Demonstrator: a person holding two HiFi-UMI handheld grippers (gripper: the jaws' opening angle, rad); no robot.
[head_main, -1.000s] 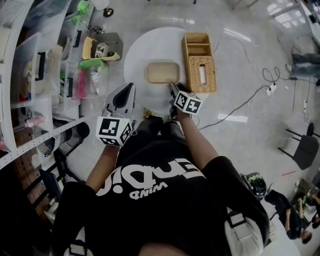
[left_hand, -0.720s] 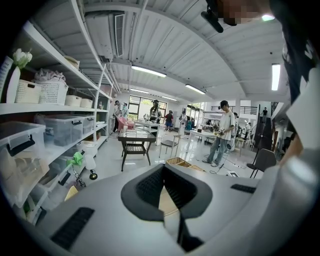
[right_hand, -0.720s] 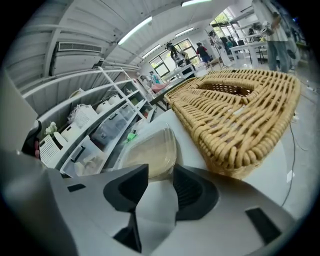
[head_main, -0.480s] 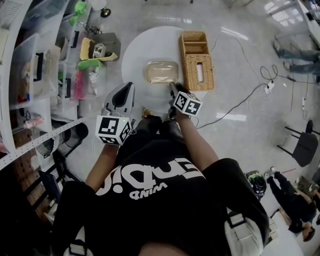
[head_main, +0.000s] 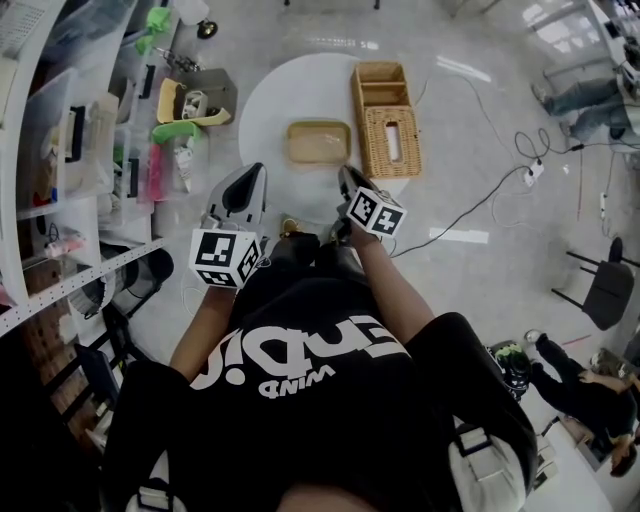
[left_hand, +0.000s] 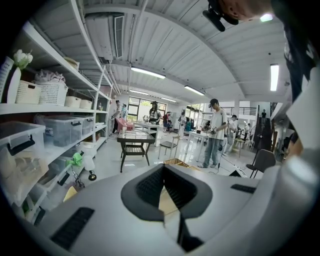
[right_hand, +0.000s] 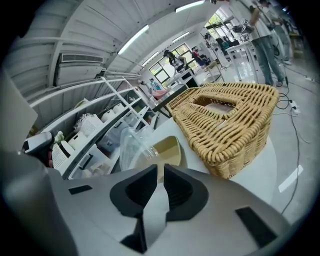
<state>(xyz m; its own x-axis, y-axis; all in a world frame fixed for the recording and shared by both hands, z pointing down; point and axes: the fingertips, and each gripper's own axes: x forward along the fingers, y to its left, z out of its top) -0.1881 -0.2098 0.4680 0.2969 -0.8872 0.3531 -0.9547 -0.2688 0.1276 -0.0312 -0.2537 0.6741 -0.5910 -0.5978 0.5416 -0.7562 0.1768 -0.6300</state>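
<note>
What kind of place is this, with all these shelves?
Probably a big shared workshop or lab: long shelves loaded with storage bins, and work tables with people standing around them.

1. Floor (head_main: 480, 130): pale grey, glossy, lamp glare on it. White cable + power strip (head_main: 541, 172) lie across it.
2. Left side: white metal shelving (left_hand: 60, 107) w/ clear bins and white baskets.
3. Ceiling (left_hand: 200, 55): white, curved, ribbed. Strip lights (left_hand: 148, 72) on, AC unit (left_hand: 119, 34) high up.
4. Far end: big windows (left_hand: 134, 106), daylight coming in.
5. Furniture: dark low table (left_hand: 134, 141) w/ glass top, black chair (head_main: 600, 290), round white tabletop (head_main: 270, 105).
6. Bkgd: few ppl (left_hand: 216, 131) standing by desks.
</note>
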